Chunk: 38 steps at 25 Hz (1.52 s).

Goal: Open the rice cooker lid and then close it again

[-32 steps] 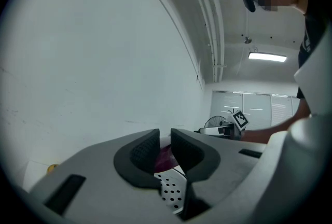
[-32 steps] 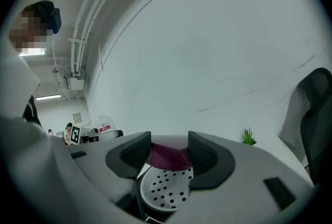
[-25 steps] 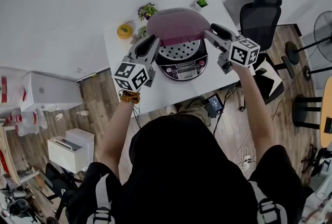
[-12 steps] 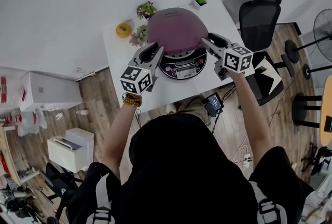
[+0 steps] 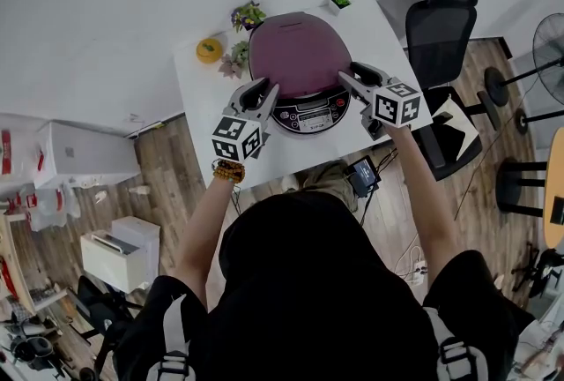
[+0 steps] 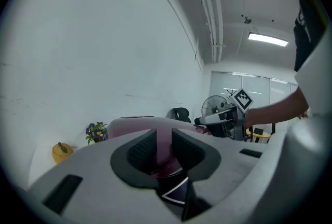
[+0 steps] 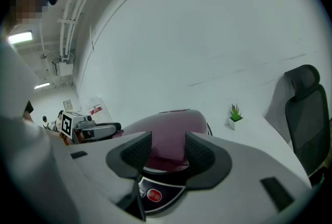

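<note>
**Surface and room.** A white wall (image 5: 106,18) stands behind the rice cooker (image 5: 300,75) and a wooden floor (image 5: 167,176) lies in front of and beside it. The cooker stands on a white worktop (image 5: 198,93). A black office chair (image 5: 441,18) is to the cooker's right, off the worktop. A potted flower (image 5: 249,17) is behind the cooker's left shoulder. A small green plant (image 5: 341,0) is behind its right shoulder, and a yellow object (image 5: 209,50) lies to its left.

**Task item.** The purple lid (image 5: 295,53) lies down over the cooker body. The control panel (image 5: 308,115) shows in front of it. Latching cannot be confirmed.

**Tongs.** The left tongs (image 5: 262,90) sit at the lid's front left edge and the right tongs (image 5: 351,73) at its front right edge. In the left gripper view, the left tongs (image 6: 163,148) stand narrowly apart, with the lid seen through the gap. In the right gripper view, the right tongs (image 7: 167,153) are likewise narrowly apart, framing the lid. Neither pair clamps anything.

**Change.** One second ago the lid was raised and the perforated inner plate was exposed. Half a second ago it was lower. Now the plate is covered, and both tongs have come down with the lid.

**Edges and clearance.** The control panel is near the worktop's front edge. Bare worktop strips remain to the left and right of the cooker. The plants stand between the cooker and the rear edge.
</note>
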### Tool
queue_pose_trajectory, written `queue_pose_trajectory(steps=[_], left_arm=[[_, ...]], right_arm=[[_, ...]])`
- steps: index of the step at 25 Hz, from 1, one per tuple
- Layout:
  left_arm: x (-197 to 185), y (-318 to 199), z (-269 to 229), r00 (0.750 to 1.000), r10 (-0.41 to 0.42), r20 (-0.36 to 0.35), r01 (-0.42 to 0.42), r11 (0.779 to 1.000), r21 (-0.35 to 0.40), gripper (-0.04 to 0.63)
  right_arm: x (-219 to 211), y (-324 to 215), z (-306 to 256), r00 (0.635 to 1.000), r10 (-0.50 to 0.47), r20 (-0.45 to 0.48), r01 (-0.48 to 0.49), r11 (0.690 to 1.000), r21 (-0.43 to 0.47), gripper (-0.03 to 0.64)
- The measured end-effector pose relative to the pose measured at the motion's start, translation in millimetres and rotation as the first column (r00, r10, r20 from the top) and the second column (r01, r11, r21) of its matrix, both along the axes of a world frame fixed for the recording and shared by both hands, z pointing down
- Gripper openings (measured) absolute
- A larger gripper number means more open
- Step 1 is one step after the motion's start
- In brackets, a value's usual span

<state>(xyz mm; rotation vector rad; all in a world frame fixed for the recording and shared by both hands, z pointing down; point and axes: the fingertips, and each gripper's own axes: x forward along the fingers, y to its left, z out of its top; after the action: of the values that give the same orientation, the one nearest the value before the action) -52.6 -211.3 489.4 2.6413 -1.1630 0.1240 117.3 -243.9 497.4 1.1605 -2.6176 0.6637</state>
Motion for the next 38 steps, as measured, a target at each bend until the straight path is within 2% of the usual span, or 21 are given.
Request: queue_pose_trajectory(steps=[6,14,21,38], left_arm=[[2,4,14,0.999,-0.003,0.033,0.004,1.0,-0.018,0.075],[5,8,43,0.994,-0.004,0.114,0.011,0.998,-0.062,0.075],[2,6,46,0.99,-0.038,0.133,0.044,0.998,-0.045,0.075],[0,6,51,0.992,-0.063,0.105,0.068,0.997,-0.042,0.075]], right_arm=[[0,4,15,0.999,-0.013,-0.036,0.012,1.0,-0.021,0.204],[-3,13,43,0.996,-0.028,-0.085,0.024,0.998,-0.052,0.204],[-2,12,48,0.985,-0.012,-0.174,0.014,1.0,0.01,0.172],[-1,13,53,0.987,0.013,-0.159,-0.011,1.0,0.01,0.17]])
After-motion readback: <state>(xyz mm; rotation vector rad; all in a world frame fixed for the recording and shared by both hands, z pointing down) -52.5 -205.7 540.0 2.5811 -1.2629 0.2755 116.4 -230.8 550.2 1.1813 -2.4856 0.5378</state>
